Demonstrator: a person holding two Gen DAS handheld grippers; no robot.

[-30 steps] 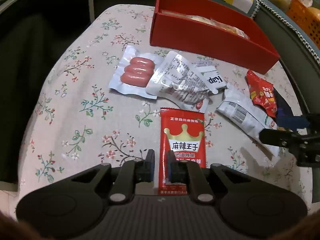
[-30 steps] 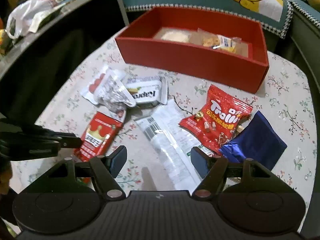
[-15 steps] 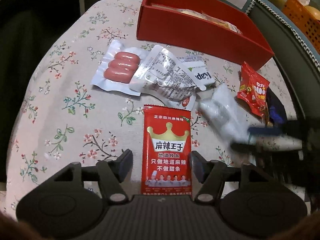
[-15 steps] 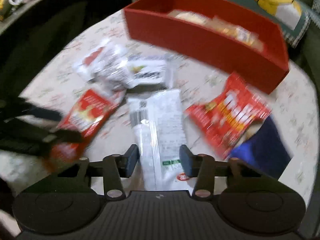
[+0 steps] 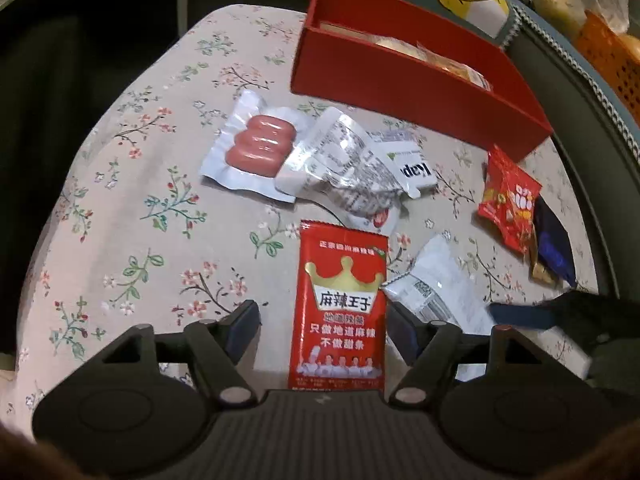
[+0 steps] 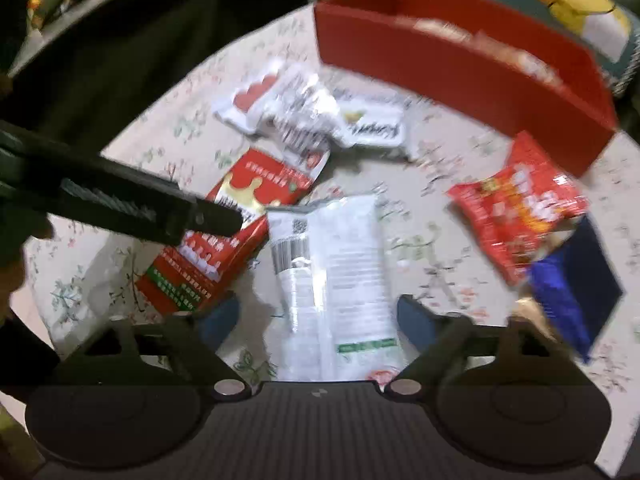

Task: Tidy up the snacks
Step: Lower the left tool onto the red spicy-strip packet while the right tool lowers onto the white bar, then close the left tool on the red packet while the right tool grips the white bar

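**Both grippers spread over flat packets, nothing gripped**

Left wrist view: we see the left gripper (image 5: 320, 326) with its fingers (image 5: 240, 326) apart; the jaws have just been opening. The red crown packet (image 5: 340, 312) lies flat on the floral tablecloth (image 5: 140, 200) between them. There is a clear gap on the left pad side. The right pad sits just beside the packet's edge; we can't tell if it touches. Nothing is pinched. Beyond it lie the sausage pack (image 5: 256, 148), a crinkled silver packet (image 5: 344, 172) overlapping it, and a white wrapper (image 5: 408, 164) under that. The red box (image 5: 400, 84) stands at the far side with some snacks already inside. On the right lie a red gummy bag (image 5: 508, 204) and a dark blue packet (image 5: 554, 248). A long white packet (image 5: 436, 284) runs toward the right gripper (image 5: 520, 314), which shows only partly at the edge.

Right wrist view (blurred): the right gripper (image 6: 316, 316) has its fingers (image 6: 416, 322) spread, and these jaws have also just been opening. The long white packet (image 6: 336, 272) lies between the pads on the cloth, with a gap on both sides, so it is not clamped. The red crown packet (image 6: 224, 232) lies to its left, partly under the left gripper's finger (image 6: 132, 204). The red gummy bag (image 6: 520, 216) and the dark blue packet (image 6: 572, 284) lie to the right, and the red box (image 6: 460, 68) stands behind.
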